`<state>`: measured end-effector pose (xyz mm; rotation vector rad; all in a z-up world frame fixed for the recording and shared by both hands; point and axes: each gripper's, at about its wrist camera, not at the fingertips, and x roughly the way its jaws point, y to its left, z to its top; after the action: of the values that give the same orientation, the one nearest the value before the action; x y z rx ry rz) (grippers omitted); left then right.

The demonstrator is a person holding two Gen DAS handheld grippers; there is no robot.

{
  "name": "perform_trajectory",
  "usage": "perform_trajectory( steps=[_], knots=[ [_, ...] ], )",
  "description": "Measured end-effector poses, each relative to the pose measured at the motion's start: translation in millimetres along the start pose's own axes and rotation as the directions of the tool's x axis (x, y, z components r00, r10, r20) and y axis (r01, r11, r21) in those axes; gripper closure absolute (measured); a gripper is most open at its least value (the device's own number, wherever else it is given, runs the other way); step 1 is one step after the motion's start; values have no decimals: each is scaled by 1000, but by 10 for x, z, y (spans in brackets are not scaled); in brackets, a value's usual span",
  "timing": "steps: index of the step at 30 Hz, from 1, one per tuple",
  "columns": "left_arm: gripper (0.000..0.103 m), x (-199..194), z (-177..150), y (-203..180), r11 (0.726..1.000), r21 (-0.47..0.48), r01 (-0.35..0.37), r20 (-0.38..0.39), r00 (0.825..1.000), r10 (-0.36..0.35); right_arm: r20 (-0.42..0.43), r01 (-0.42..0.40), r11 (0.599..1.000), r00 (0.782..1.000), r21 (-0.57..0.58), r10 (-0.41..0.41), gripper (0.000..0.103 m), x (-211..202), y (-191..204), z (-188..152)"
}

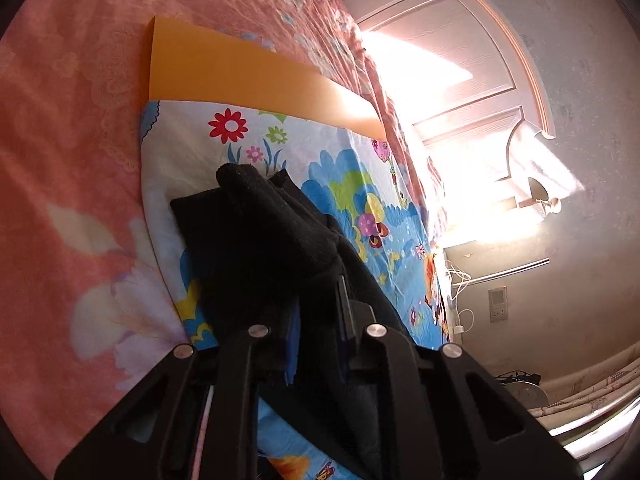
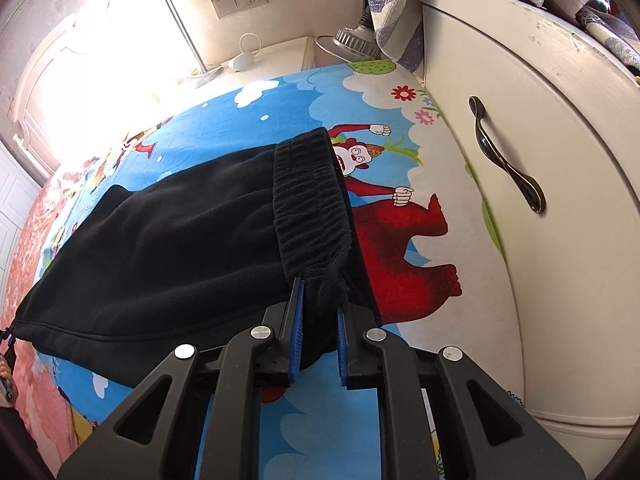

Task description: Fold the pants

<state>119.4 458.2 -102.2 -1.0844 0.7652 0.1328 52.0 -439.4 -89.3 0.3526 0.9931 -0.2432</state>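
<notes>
Black pants [image 2: 180,240] lie spread on a cartoon-print sheet [image 2: 420,160] on the bed. In the right wrist view my right gripper [image 2: 320,304] is shut on the gathered elastic waistband [image 2: 312,208] at the near corner. In the left wrist view my left gripper [image 1: 318,304] is shut on a bunched fold of the pants [image 1: 260,232], which covers its blue pads; the cloth is lifted and draped over the fingers. The far end of the pants is hidden there.
An orange sheet [image 1: 240,72] lies on the pink floral bedspread [image 1: 72,140] beyond the cartoon sheet. A cream cabinet with a dark handle [image 2: 508,160] stands close on the right. A white door [image 1: 440,40], wall sockets and cables are past the bed edge.
</notes>
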Motion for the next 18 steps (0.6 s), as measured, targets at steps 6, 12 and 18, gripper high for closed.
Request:
perform_trajectory(
  steps=[6, 12, 18],
  knots=[
    [62, 203, -153, 487, 995, -102, -20, -52, 999, 15, -22, 32, 1000, 999, 0, -32, 90, 192, -64, -62],
    [57, 154, -637, 283, 987, -101, 126, -127, 982, -138, 1, 112, 992, 994, -55, -112, 82, 157, 49, -59],
    [58, 439, -1168, -5, 984, -99, 147, -273, 947, -169, 158, 269, 962, 953, -52, -258, 49, -330, 256, -226]
  ],
)
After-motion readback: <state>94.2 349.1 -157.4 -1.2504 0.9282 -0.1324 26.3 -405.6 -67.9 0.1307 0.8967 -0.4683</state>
